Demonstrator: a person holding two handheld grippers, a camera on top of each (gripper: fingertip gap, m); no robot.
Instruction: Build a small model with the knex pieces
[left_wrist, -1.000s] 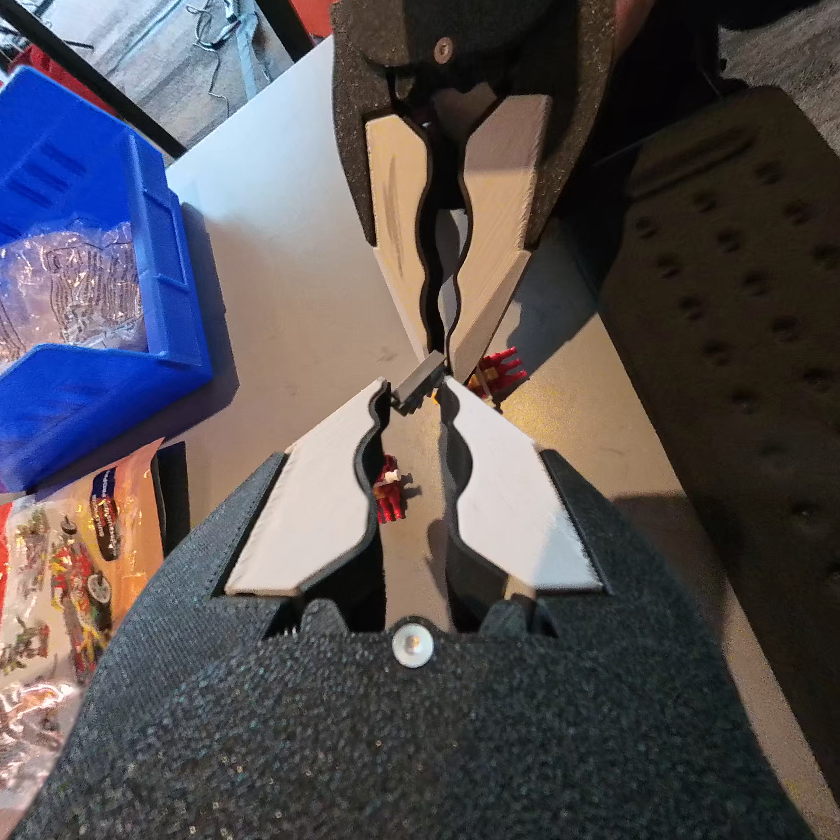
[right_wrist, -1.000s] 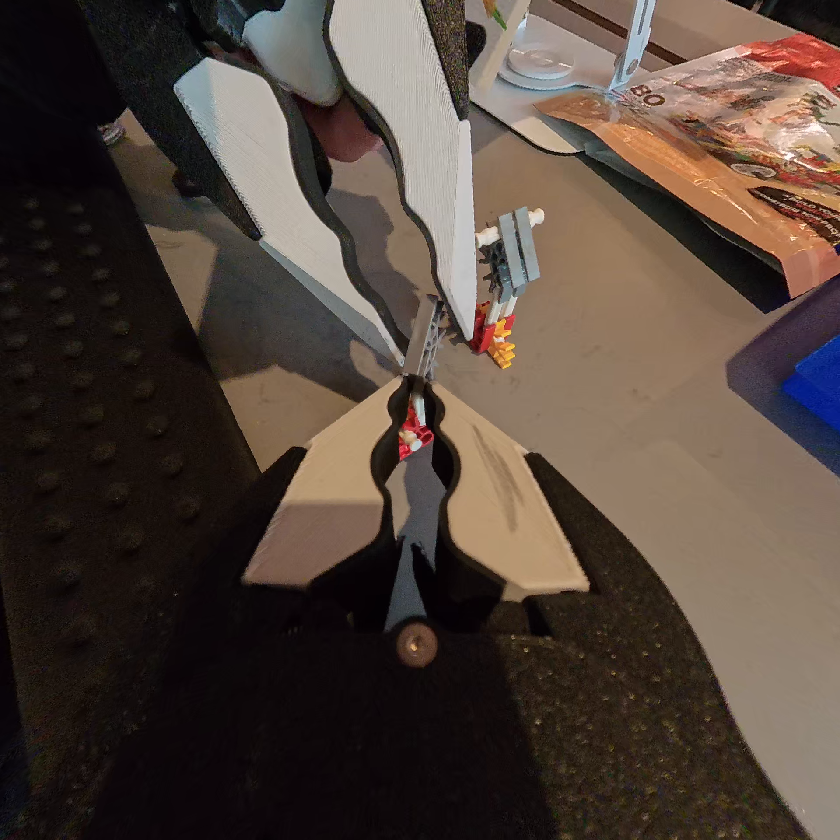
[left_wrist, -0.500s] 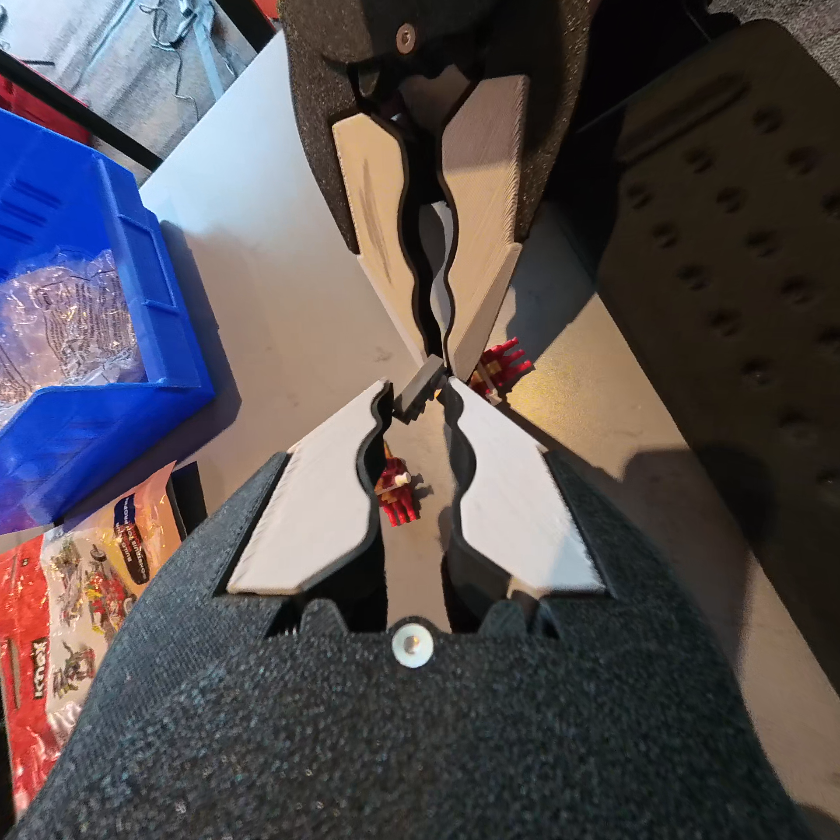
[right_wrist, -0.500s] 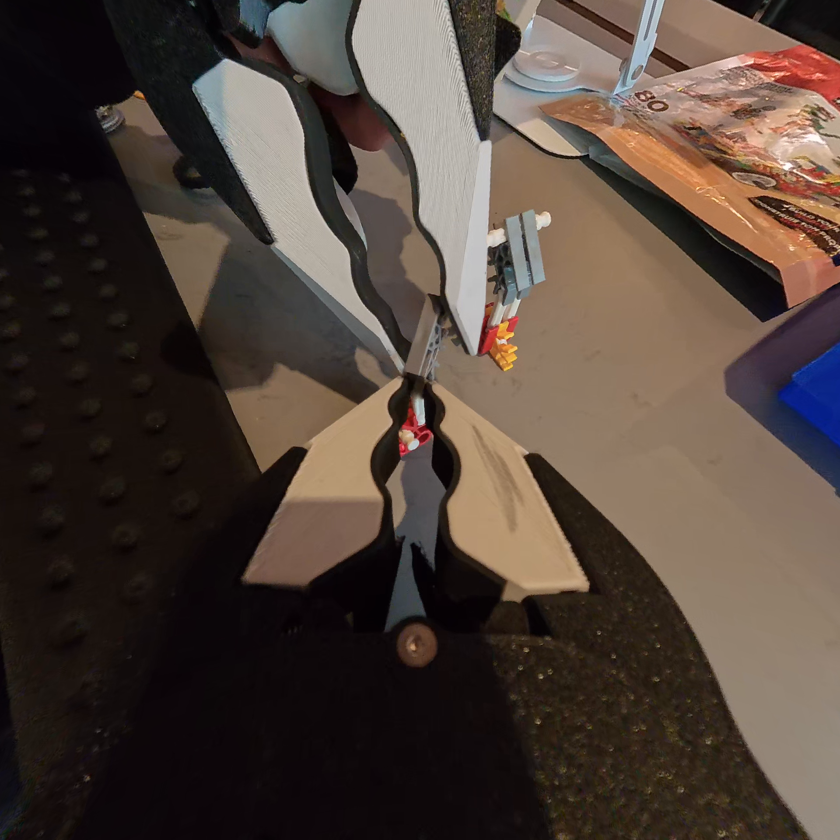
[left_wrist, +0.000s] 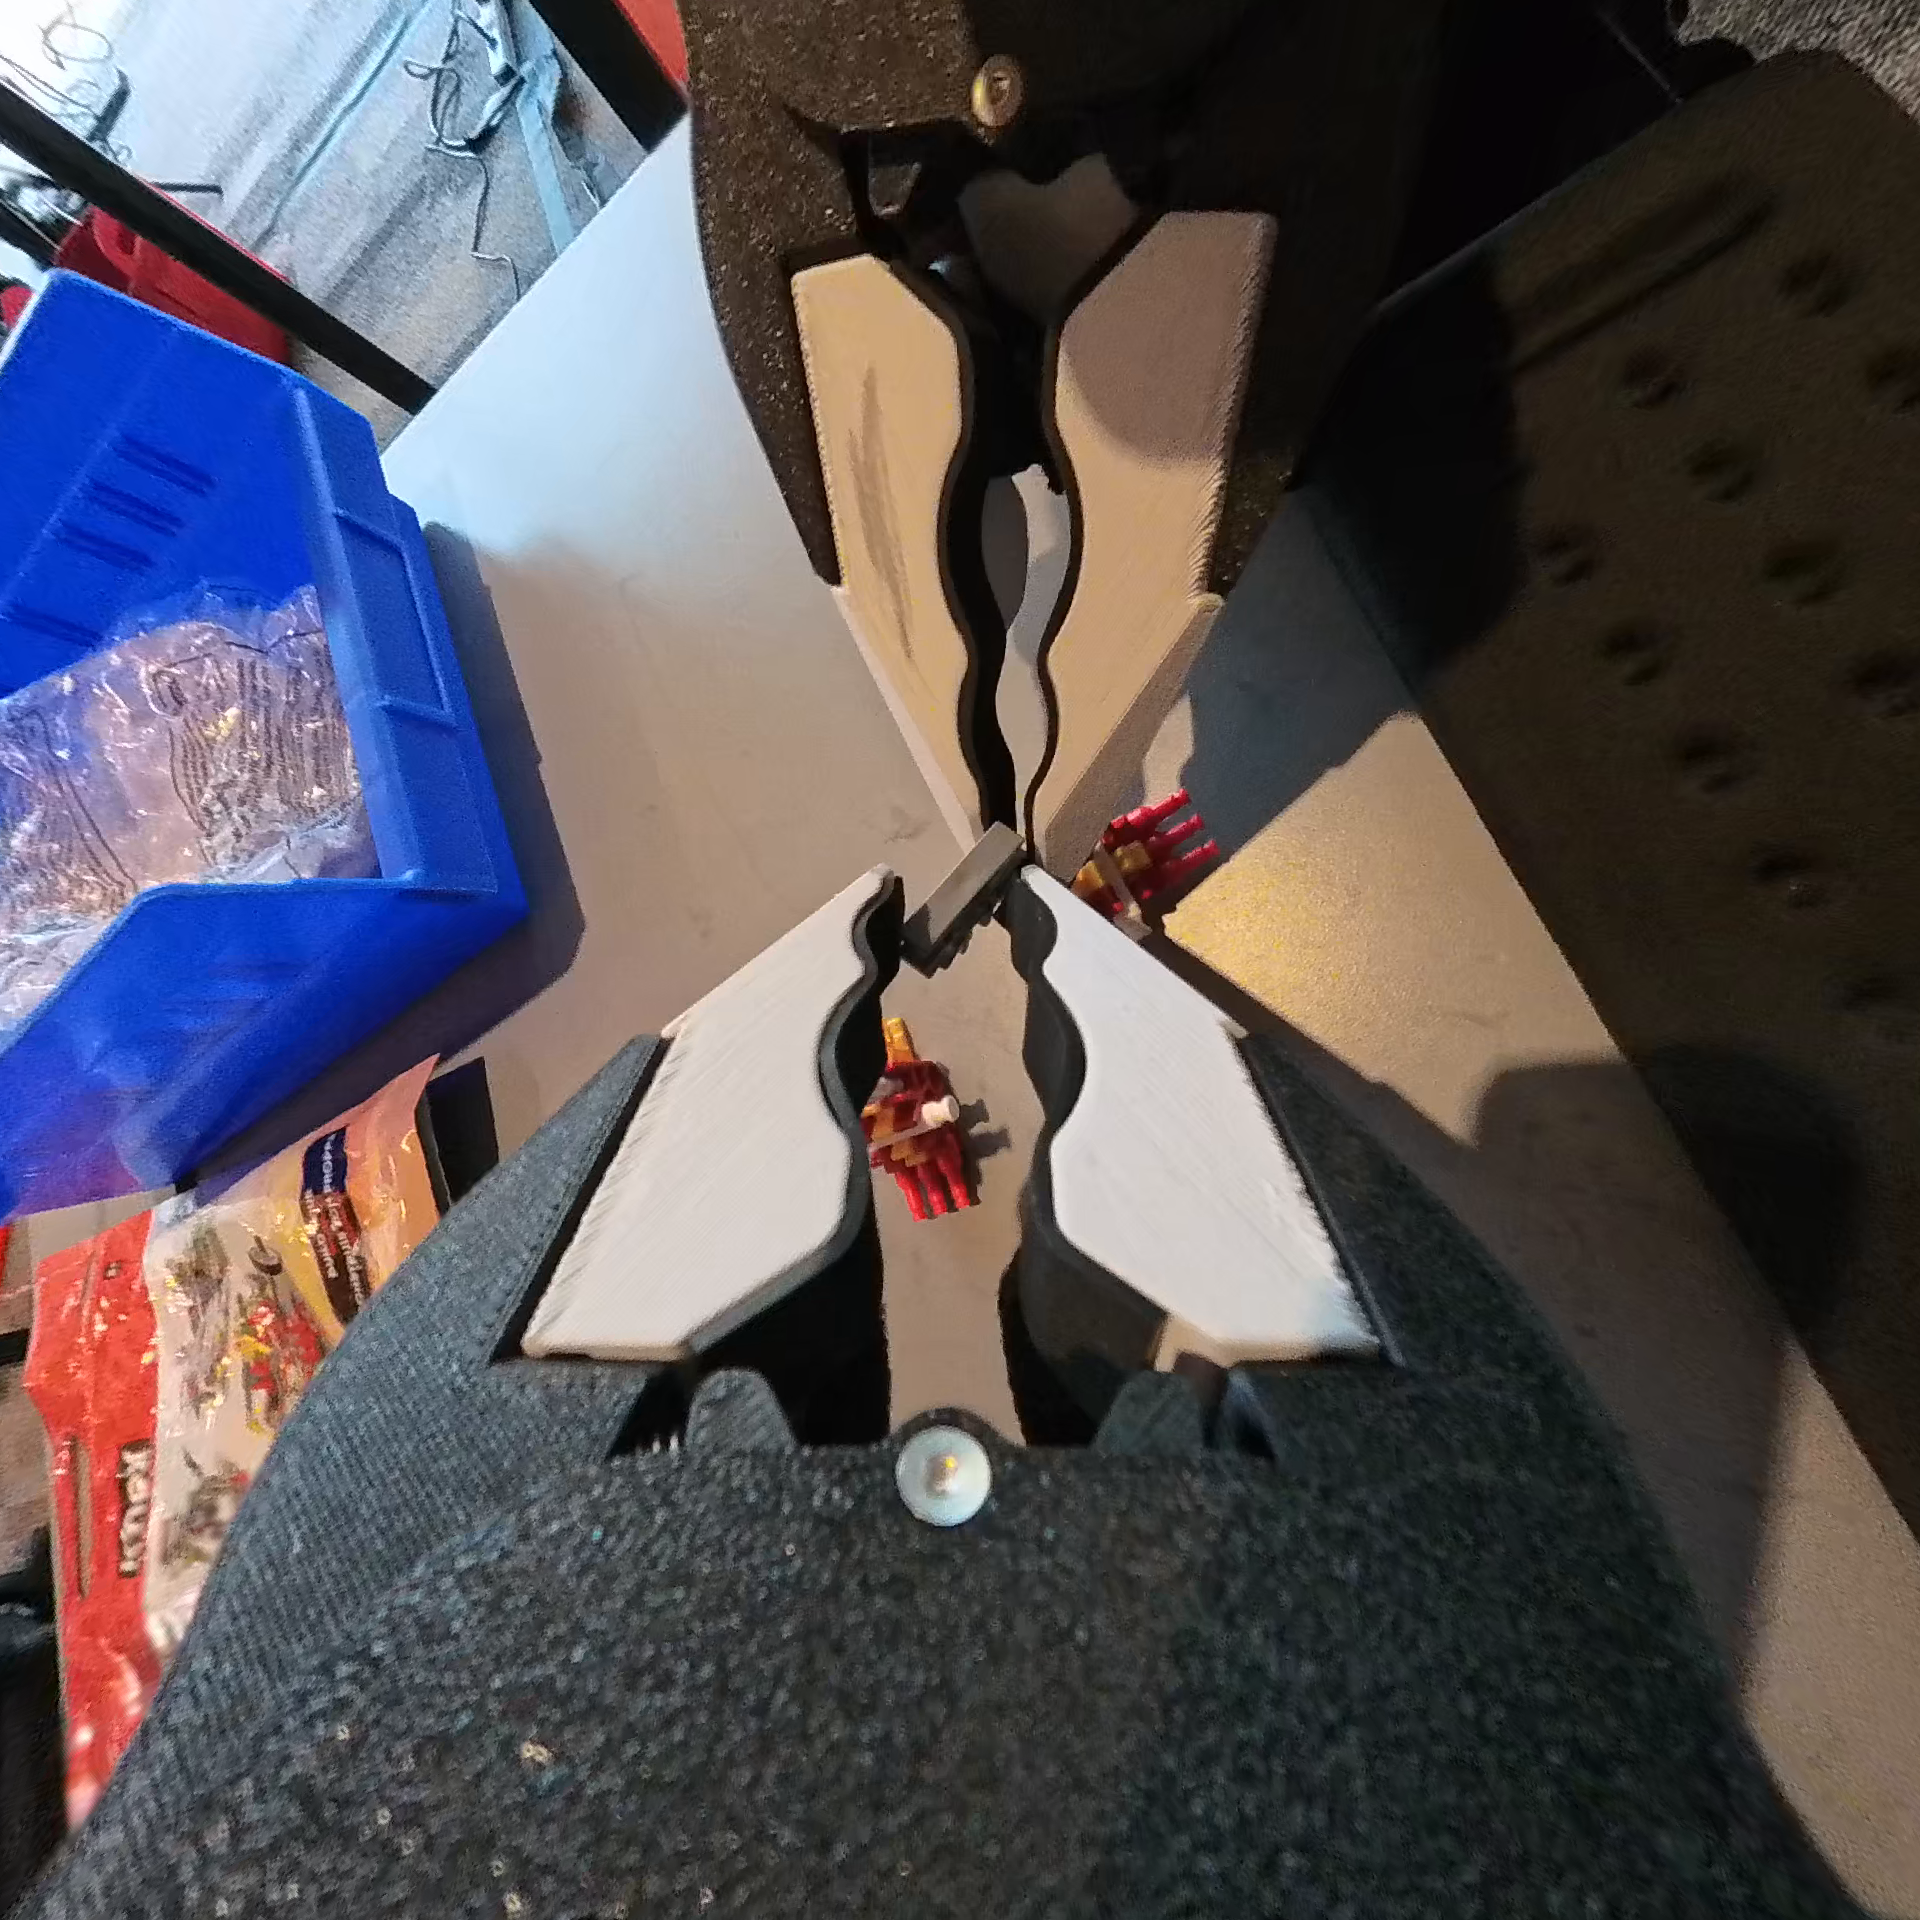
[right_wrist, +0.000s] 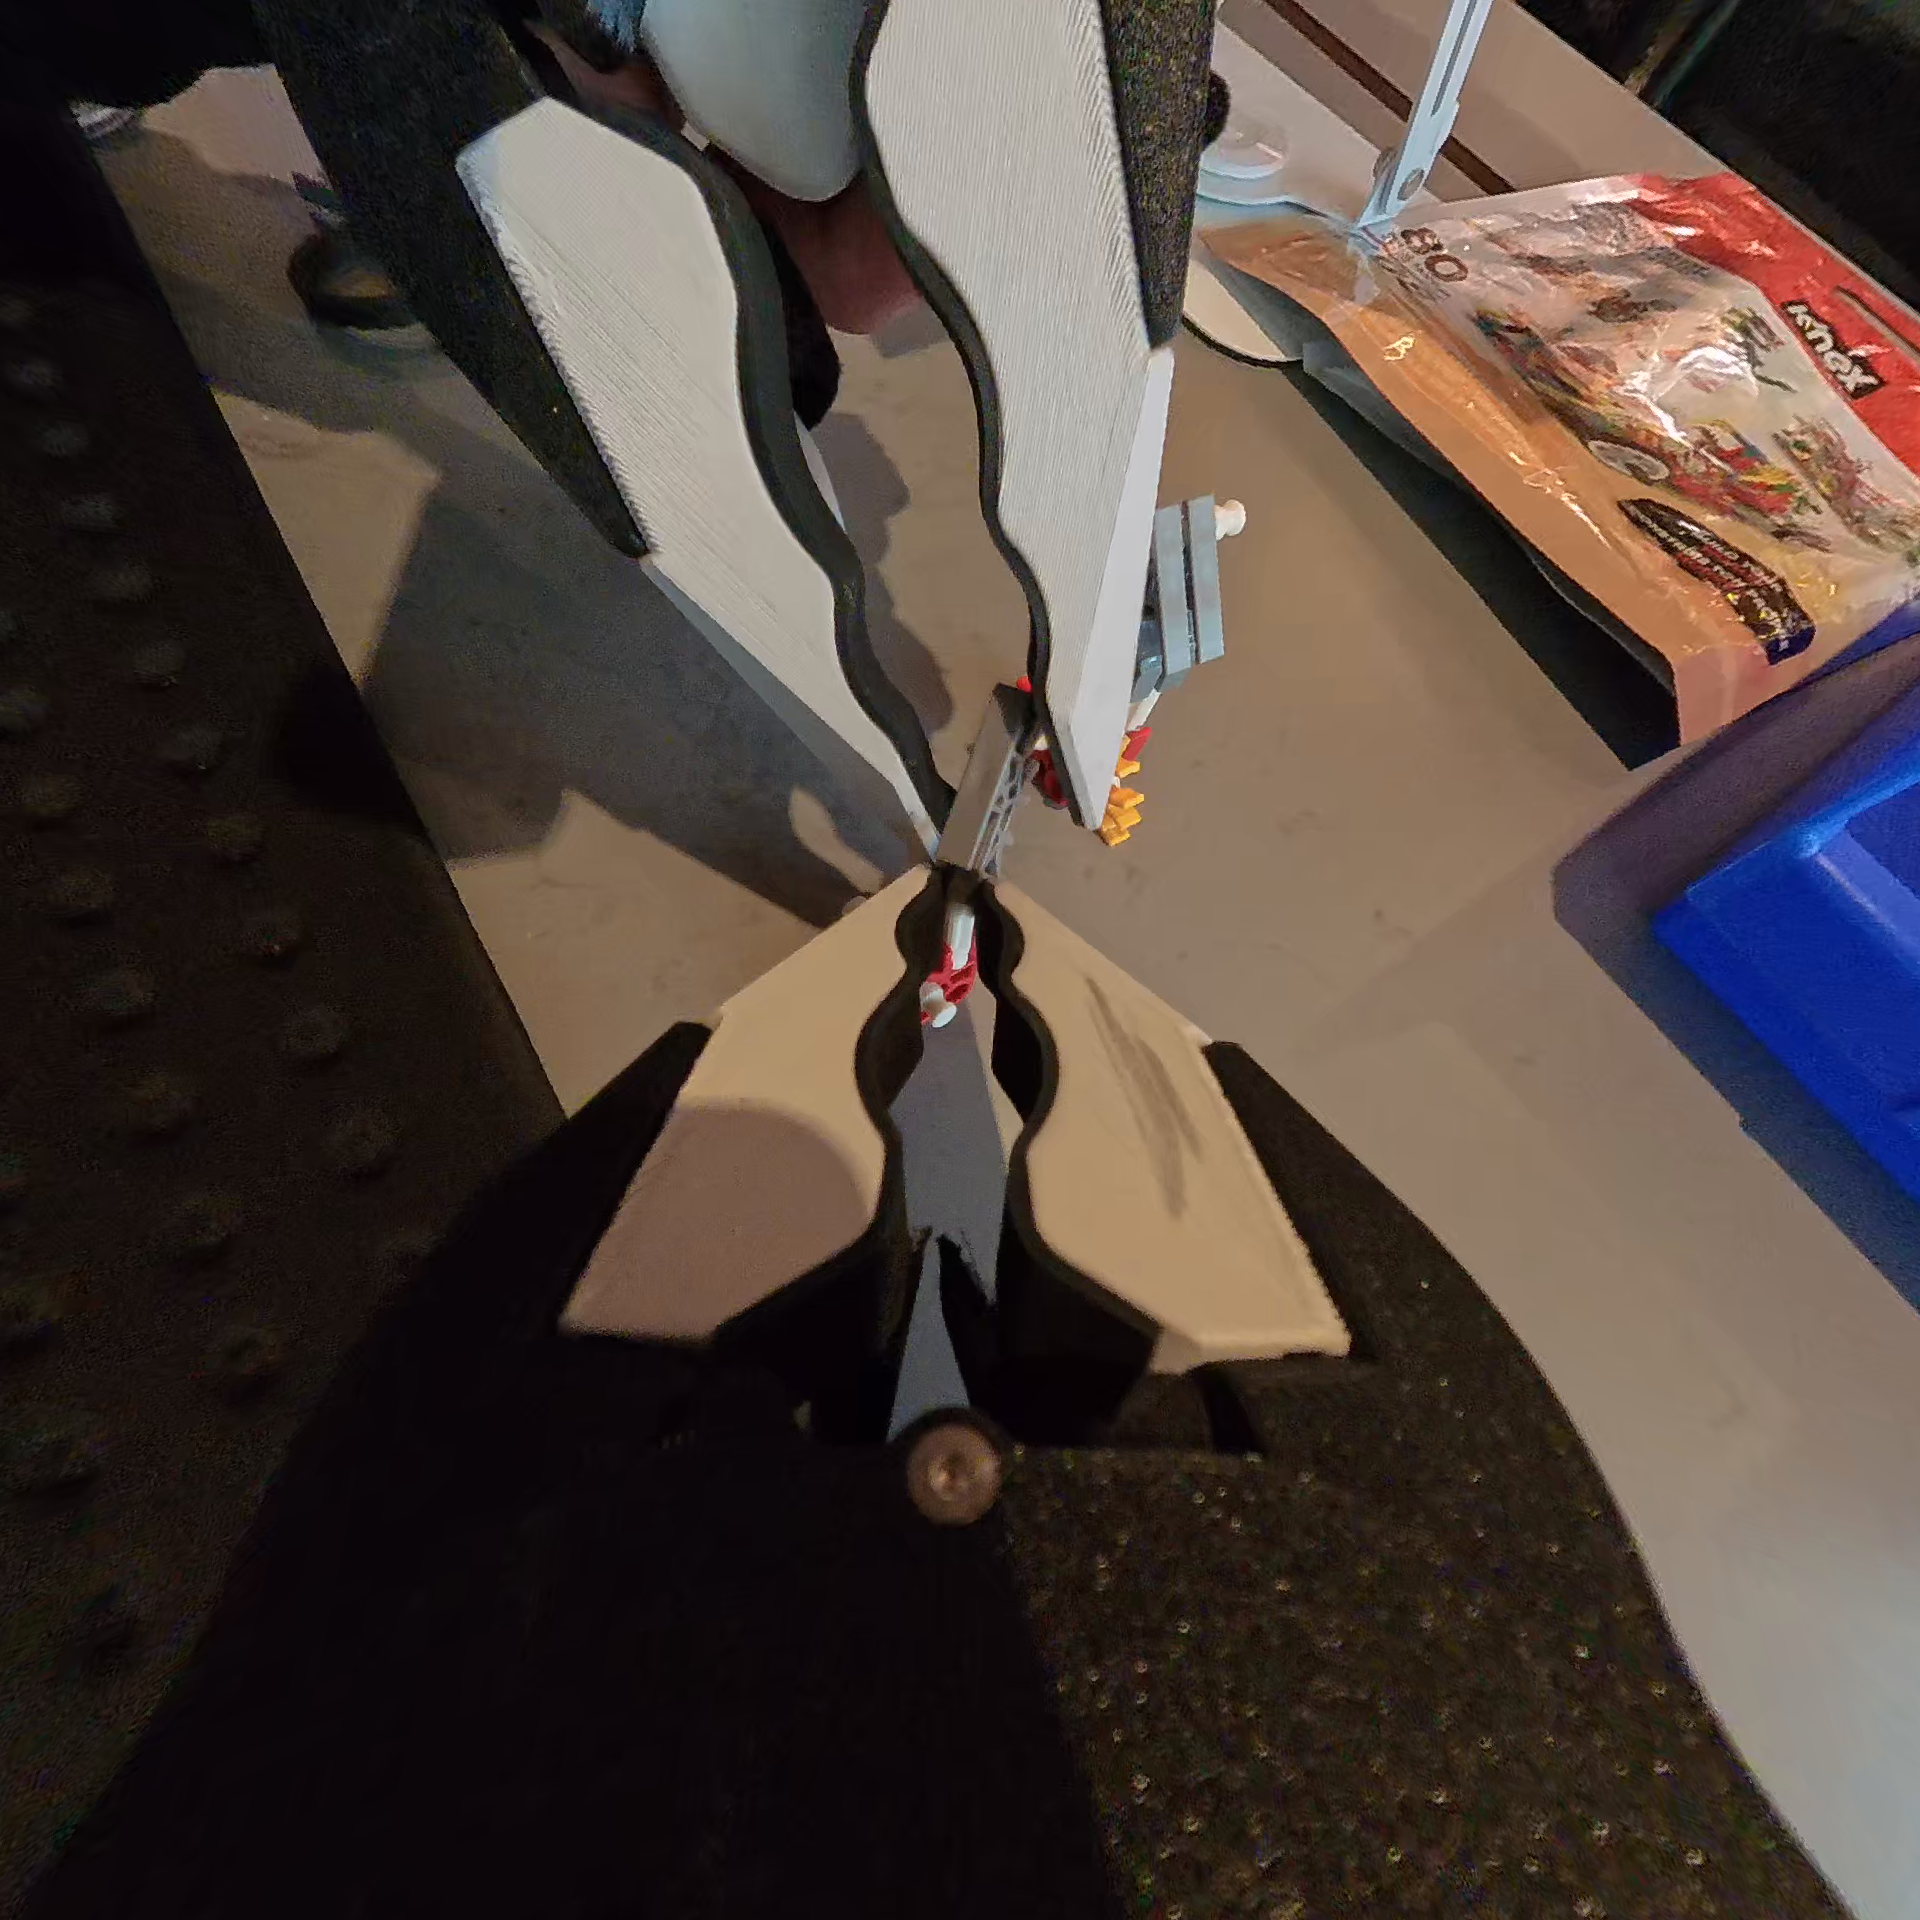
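My right tool (right_wrist: 958, 883) is clenched at its tips on the near end of a grey toy beam (right_wrist: 995, 777), with a small red-and-white connector piece (right_wrist: 951, 971) sitting in the hollow between its fingers, just as it did a second ago. My left tool (left_wrist: 954, 896) meets it head-on: its tips straddle the other end of the same grey beam (left_wrist: 961, 888) with a visible gap on the right side, so I cannot tell whether it grips or merely touches. Below its fingers a red and yellow toy assembly (left_wrist: 920, 1132) lies on the grey bench (left_wrist: 665, 644); it shows lower in the left wrist view than before. Just beyond the tips stands a grey, red and yellow toy build (right_wrist: 1174, 634), now partly hidden behind the left finger. Farther off lie a printed plastic bag (right_wrist: 1621, 416) of parts and a blue bin (left_wrist: 260, 748) holding clear plastic.
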